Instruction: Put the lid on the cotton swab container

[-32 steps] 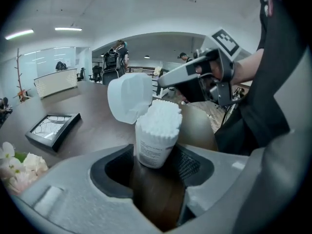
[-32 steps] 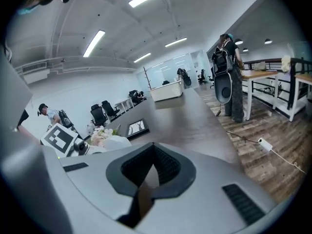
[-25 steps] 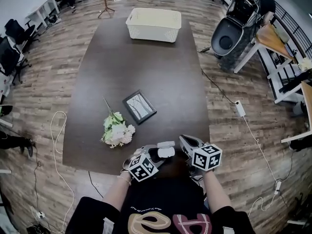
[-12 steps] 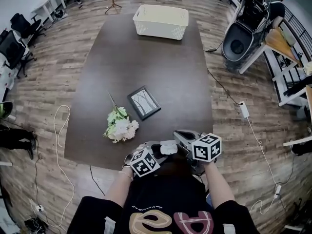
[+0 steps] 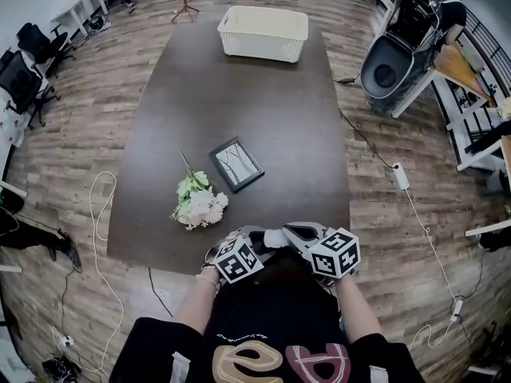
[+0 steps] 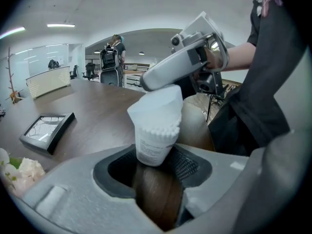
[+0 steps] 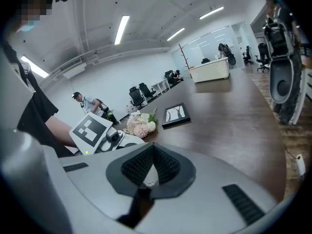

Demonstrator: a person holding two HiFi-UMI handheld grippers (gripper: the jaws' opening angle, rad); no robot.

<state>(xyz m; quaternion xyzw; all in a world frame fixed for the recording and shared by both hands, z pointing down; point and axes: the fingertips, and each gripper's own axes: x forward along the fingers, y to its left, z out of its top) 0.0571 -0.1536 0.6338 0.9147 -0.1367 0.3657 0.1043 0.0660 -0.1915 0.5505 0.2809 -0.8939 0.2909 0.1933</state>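
Only unreadable label (image 6: 148, 147), cotton swab container (image 6: 156, 126) in left claw (image 6: 156, 164)

I see a dark brown worktop (image 5: 239, 94) on a grey-brown plank floor (image 5: 80, 134). The basket (image 5: 263, 32) is cream with a lattice pattern, the picture frame (image 5: 237, 164) black round a white print, the flowers (image 5: 200, 204) pale pink with green leaves. The cotton swab container (image 6: 155, 135) and lid (image 6: 158, 104) are white.
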